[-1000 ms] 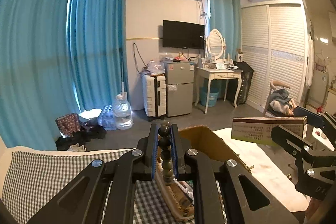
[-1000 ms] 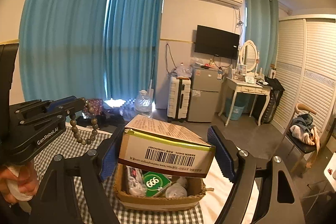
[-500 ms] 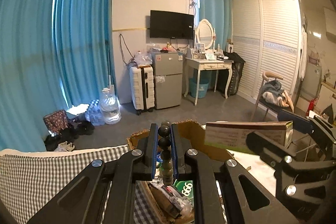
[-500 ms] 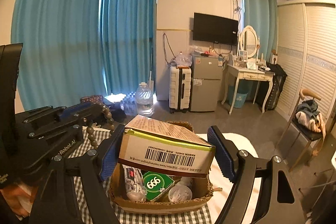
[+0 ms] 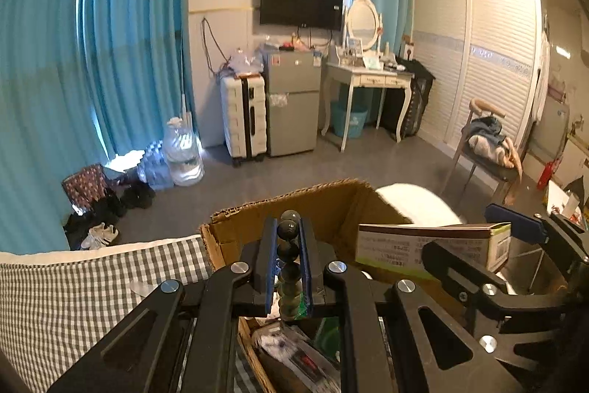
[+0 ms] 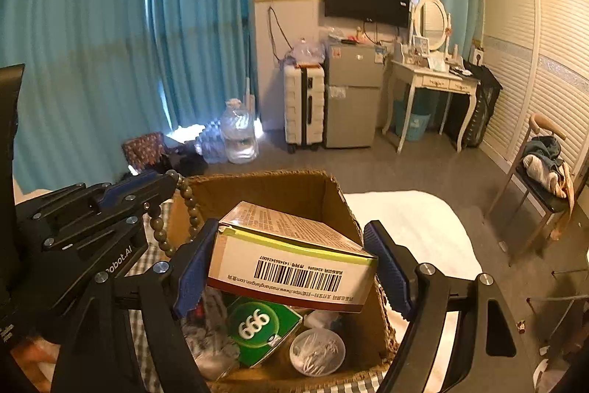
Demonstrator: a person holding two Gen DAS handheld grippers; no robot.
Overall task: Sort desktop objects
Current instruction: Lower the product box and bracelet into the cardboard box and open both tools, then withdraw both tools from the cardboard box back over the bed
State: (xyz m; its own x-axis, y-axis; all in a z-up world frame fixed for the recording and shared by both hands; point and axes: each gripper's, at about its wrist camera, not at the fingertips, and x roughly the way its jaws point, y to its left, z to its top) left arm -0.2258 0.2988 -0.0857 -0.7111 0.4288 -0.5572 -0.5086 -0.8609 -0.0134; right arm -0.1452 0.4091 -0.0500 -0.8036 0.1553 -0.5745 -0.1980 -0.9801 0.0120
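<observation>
Teal curtains (image 5: 110, 43) filled the left of the frame. At centre a black television (image 5: 301, 2) hung above a white suitcase (image 5: 243, 116) beside a grey fridge (image 5: 293, 102). Right of them stood a white dressing table (image 5: 368, 78), then louvred wardrobe doors (image 5: 478, 54); a water jug (image 5: 183, 153) sat lower left.

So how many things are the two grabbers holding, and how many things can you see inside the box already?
Held bead strings: 1, the bead bracelet in the left gripper
Held boxes: 1, the barcode box in the right gripper
In the cardboard box:
Green 999 packs: 1
Round clear tubs: 1
Clear wrapped packets: 1
Total: 5
</observation>
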